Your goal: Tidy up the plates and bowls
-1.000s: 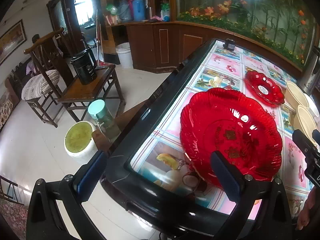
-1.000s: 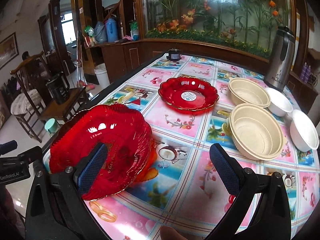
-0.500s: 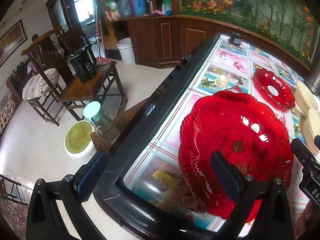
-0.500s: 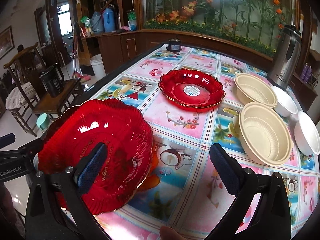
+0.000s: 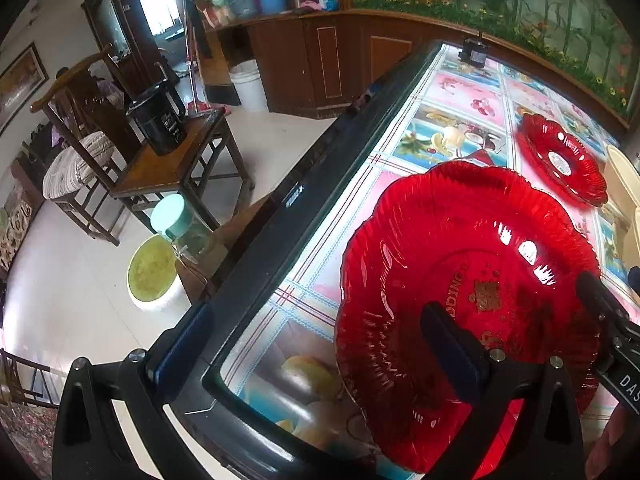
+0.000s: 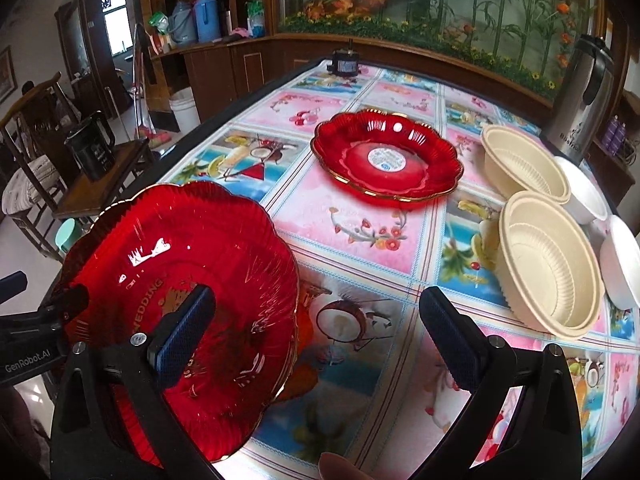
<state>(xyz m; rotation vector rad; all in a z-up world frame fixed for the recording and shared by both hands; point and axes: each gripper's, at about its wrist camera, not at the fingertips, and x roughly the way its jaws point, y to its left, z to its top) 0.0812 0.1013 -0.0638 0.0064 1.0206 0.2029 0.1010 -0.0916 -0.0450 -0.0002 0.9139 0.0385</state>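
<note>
A large red glass plate with gold lettering hangs tilted over the table's near left corner. My left gripper is open; its right finger lies across the plate and its left finger is out past the table edge. My right gripper is open too, its left finger against the same plate. How the plate is borne I cannot tell. A smaller red plate lies mid-table. Two cream bowls and two white bowls sit at the right.
The table has a fruit-print cloth and a black rim. A steel thermos stands at the back right, a small black object at the far end. Left of the table are a wooden side table with a black kettle, and chairs.
The large red plate has tipped up and come closer to both cameras over the last second. Both grippers have risen with it, and their finger gaps look unchanged.
</note>
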